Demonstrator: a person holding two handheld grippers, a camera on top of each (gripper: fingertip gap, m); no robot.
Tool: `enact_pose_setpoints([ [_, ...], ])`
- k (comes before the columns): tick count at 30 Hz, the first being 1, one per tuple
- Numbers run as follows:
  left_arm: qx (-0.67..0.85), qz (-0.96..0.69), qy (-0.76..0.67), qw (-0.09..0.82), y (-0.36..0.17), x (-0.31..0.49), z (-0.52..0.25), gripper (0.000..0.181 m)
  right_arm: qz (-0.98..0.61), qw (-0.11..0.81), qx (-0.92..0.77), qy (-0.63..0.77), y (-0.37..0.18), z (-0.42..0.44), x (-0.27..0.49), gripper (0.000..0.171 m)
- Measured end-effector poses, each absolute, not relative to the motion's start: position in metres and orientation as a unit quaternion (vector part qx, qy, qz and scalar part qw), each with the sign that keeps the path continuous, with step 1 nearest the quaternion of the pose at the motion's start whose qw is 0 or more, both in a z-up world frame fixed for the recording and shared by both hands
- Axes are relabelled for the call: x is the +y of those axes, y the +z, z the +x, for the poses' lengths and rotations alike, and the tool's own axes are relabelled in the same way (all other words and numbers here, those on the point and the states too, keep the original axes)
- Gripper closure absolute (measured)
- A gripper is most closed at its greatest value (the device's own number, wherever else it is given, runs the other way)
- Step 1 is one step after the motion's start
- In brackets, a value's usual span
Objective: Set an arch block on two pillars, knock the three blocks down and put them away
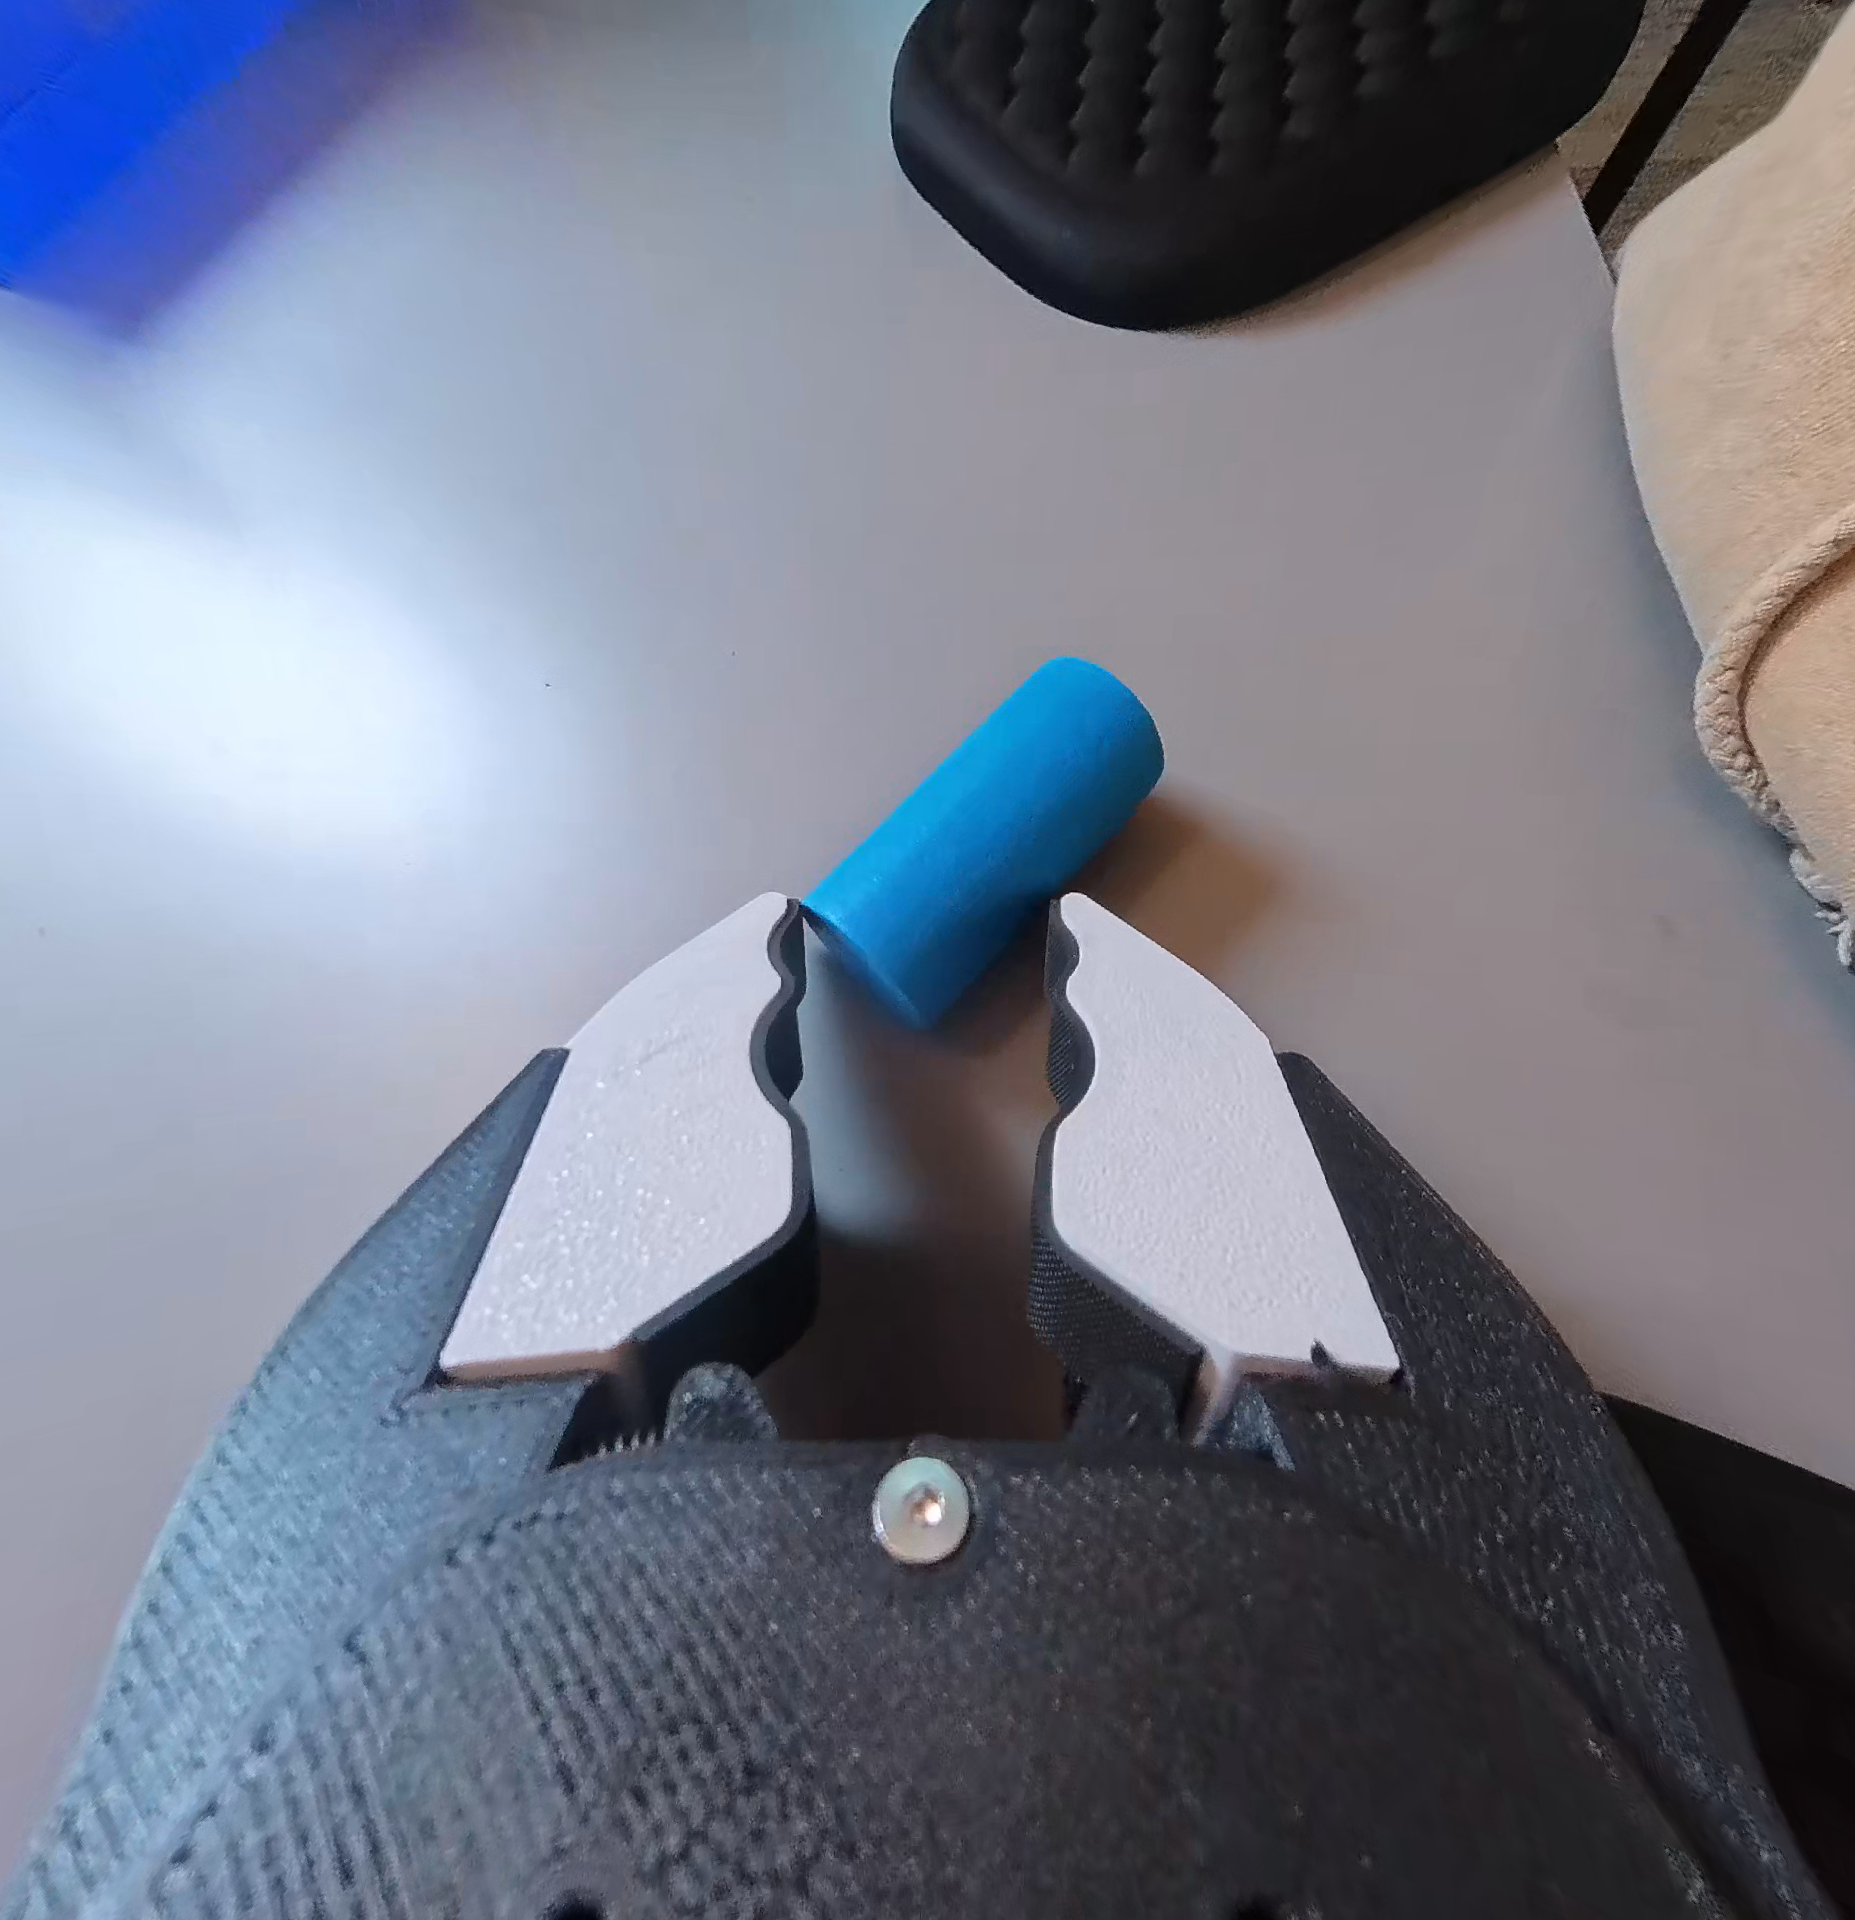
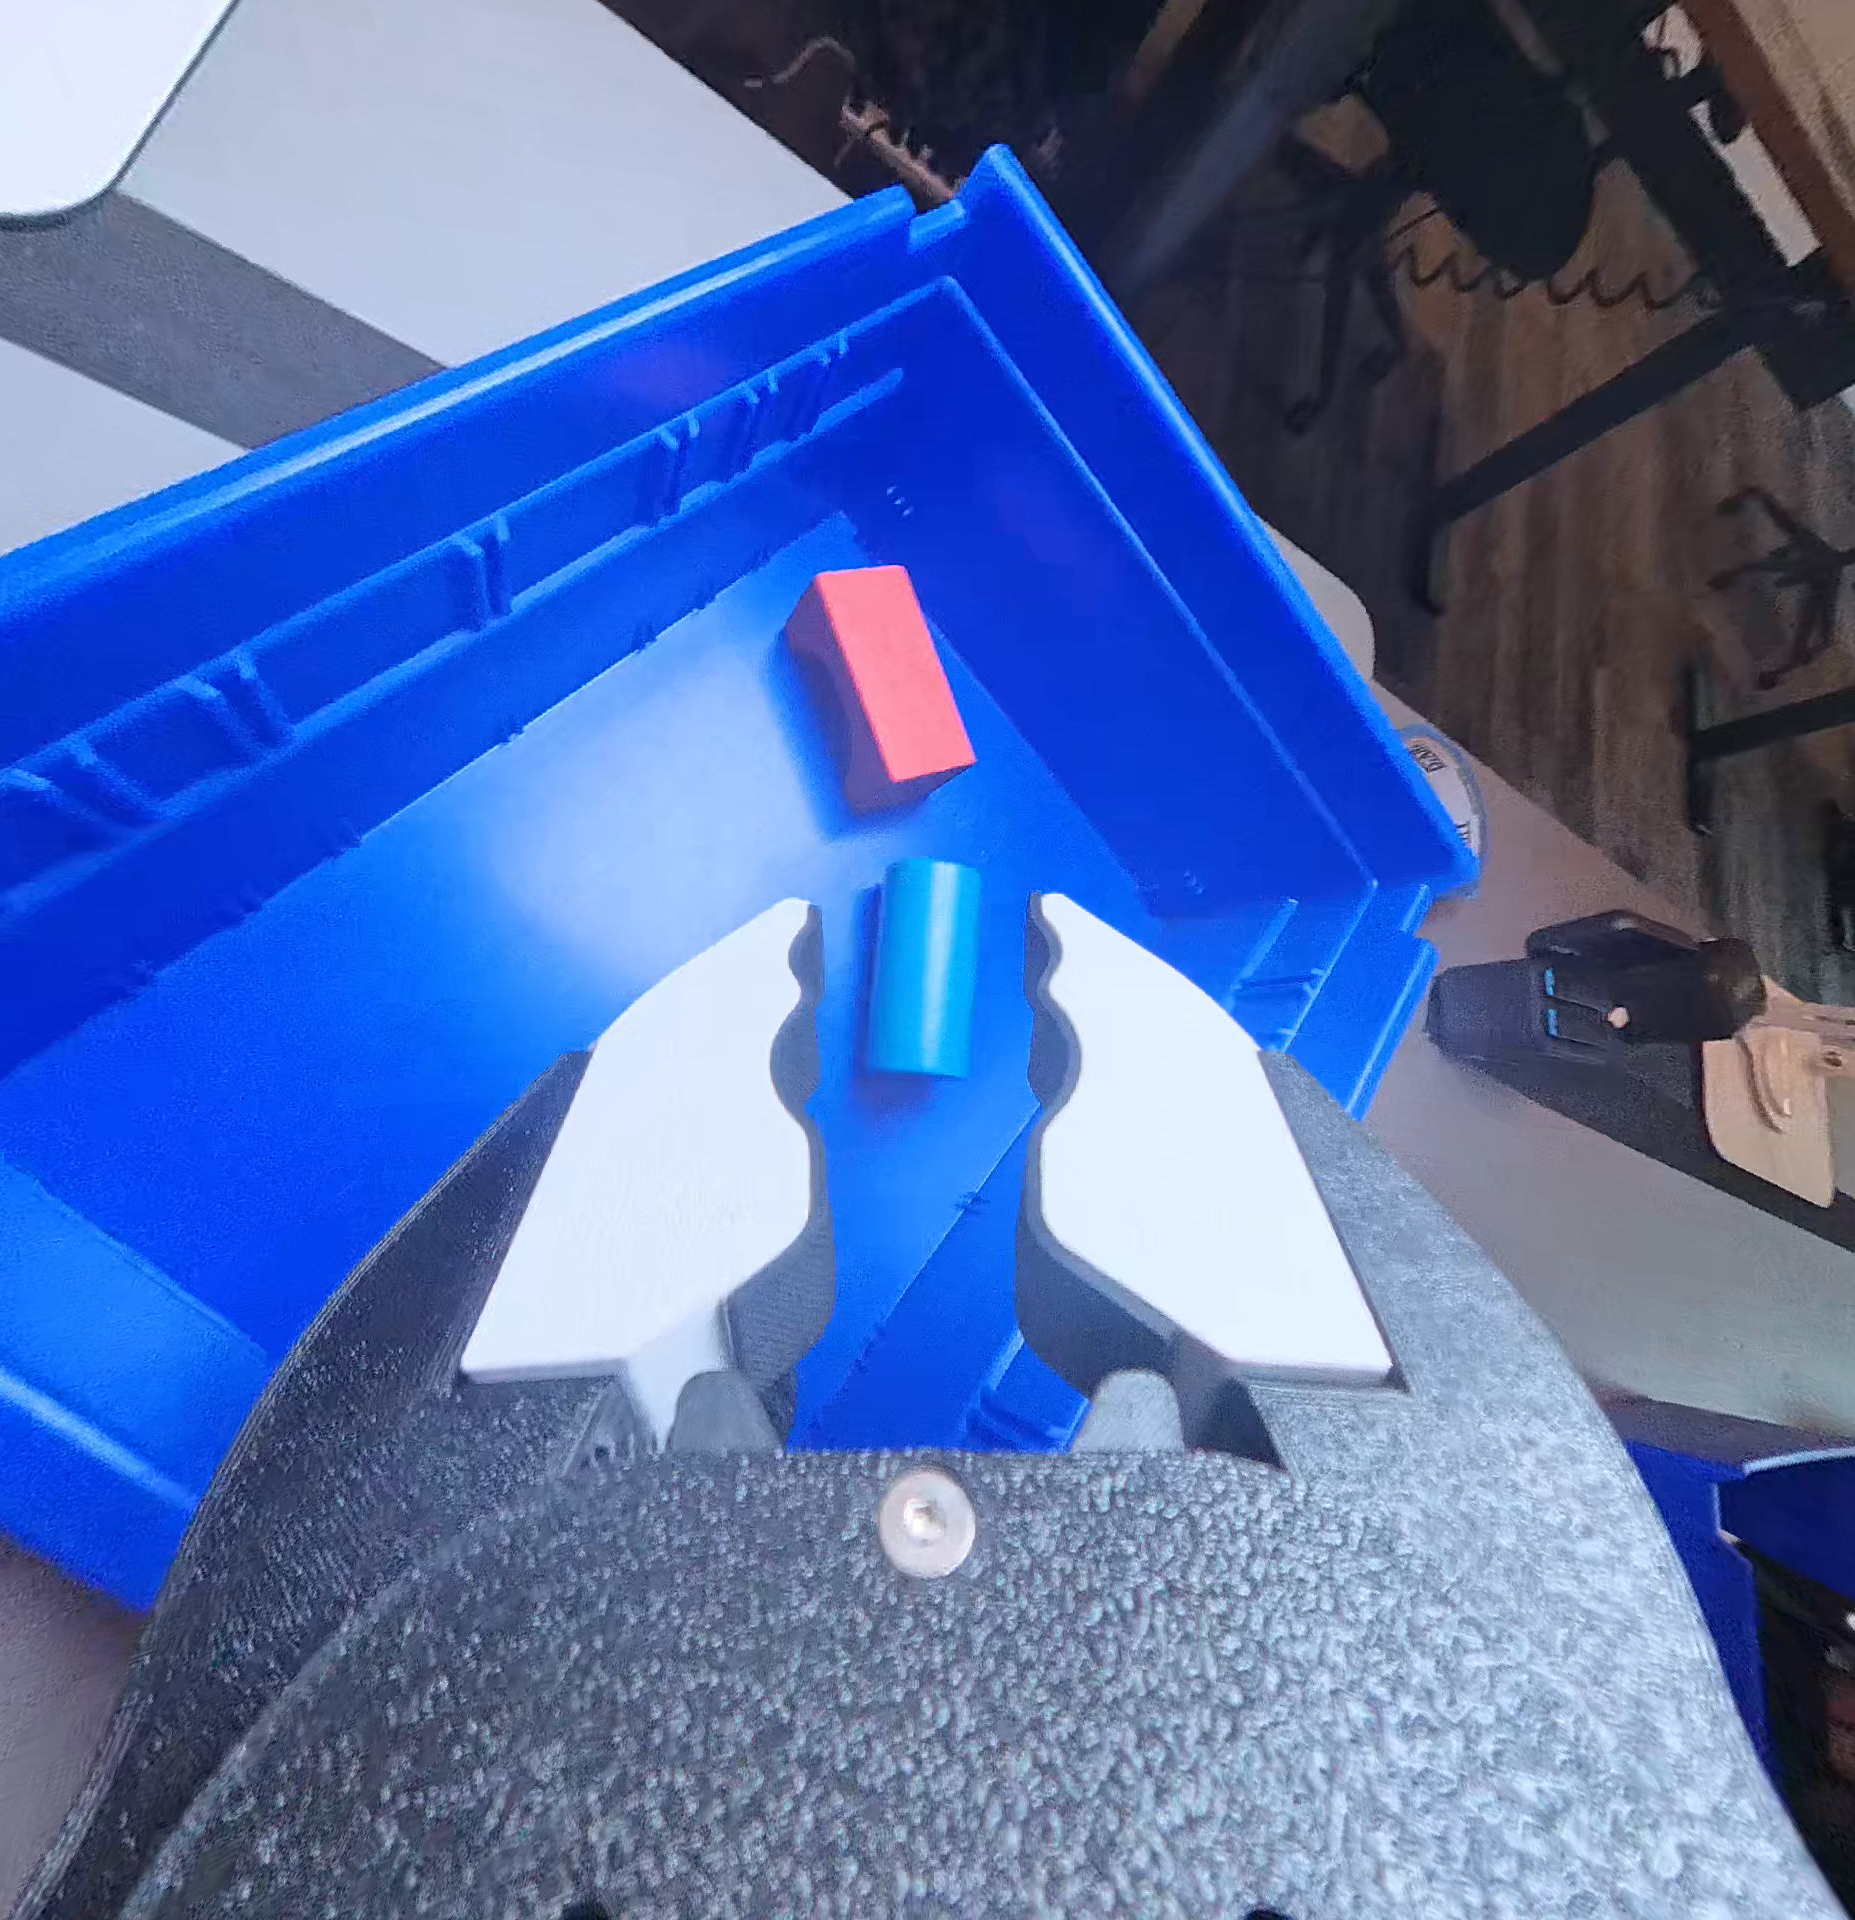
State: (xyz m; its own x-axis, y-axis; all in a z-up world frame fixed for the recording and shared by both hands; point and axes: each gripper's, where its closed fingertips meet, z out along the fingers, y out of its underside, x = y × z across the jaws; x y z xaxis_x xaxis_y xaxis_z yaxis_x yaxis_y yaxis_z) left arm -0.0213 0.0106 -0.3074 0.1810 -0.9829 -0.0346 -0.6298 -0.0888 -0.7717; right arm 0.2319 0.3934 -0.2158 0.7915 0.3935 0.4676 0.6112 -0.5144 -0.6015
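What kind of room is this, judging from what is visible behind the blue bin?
Probably an office or workshop: beyond the blue bin on the white table stand dark desk frames on a wooden floor.

Bin wall (image 2: 1193, 540) hems red block (image 2: 881, 686); above clear.

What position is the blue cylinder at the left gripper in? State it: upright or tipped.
Tipped. The blue cylinder lies on its side on the grey table, one flat end facing the open left gripper.
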Motion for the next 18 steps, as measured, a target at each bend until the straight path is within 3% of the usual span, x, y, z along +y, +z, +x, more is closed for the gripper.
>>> enact_pose_setpoints([
  [5, 0.579, -0.698, -0.243, 0.344, -0.308, 0.015, -0.019, 0.138, -0.845, 0.422, -0.323, -0.050, -0.206, 0.201, 0.359, 0.134],
  [9, 0.571, -0.701, -0.234, 0.357, -0.307, 0.020, -0.018, 0.139, -0.759, 0.444, -0.460, 0.119, -0.191, 0.108, 0.260, 0.134],
  [14, 0.551, -0.715, -0.214, 0.375, -0.306, 0.031, -0.018, 0.140, -0.662, 0.295, -0.634, 0.271, -0.244, 0.022, 0.082, 0.129],
  [18, 0.541, -0.714, -0.201, 0.397, -0.299, 0.035, -0.017, 0.141, -0.650, 0.227, -0.678, 0.257, -0.292, 0.000, 0.031, 0.133],
])
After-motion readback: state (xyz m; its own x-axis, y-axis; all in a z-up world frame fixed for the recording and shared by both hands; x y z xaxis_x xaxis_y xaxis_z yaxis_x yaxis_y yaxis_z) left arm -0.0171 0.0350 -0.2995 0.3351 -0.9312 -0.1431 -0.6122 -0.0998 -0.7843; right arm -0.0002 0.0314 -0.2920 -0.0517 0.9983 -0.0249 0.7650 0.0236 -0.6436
